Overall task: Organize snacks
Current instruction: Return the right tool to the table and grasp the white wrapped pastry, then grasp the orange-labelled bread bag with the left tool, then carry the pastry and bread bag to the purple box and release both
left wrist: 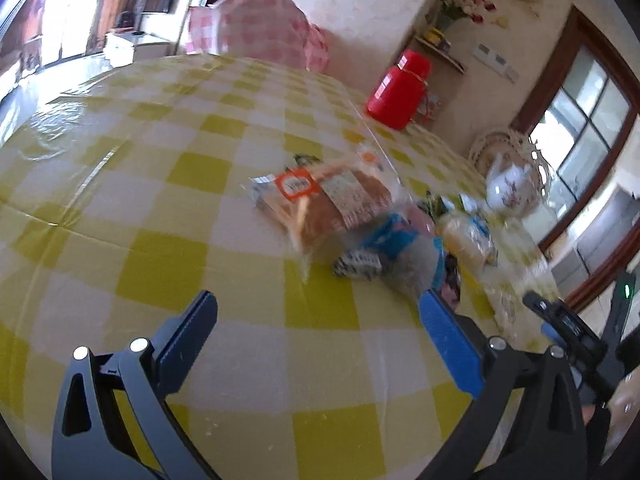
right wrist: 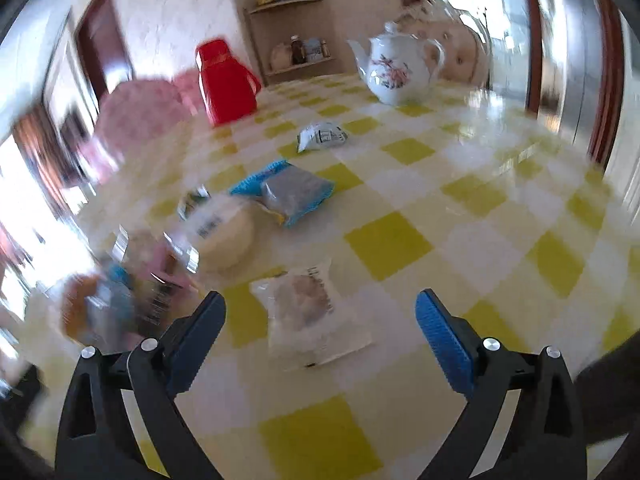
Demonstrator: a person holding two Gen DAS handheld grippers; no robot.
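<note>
Yellow-and-white checked bench (right wrist: 388, 244), red jug (right wrist: 224, 80) and floral teapot (right wrist: 396, 68) at the far edge. Left tongs (left wrist: 316, 320) spread apart, nothing between; bread loaf pack (left wrist: 320, 200) lies ahead of them, blue snack bag (left wrist: 396, 248) just right of it (blurred). Right tongs (right wrist: 320, 316) wide apart, empty; clear pastry packet (right wrist: 312, 312) lies flat on the bench between the tips, round bun pack (right wrist: 228, 236) off to the left, small white sachet (right wrist: 320, 136) farther back.

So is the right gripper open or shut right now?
Open. The right gripper has its fingers spread wide, and the clear snack packet on the checked table lies between them, untouched.
</note>
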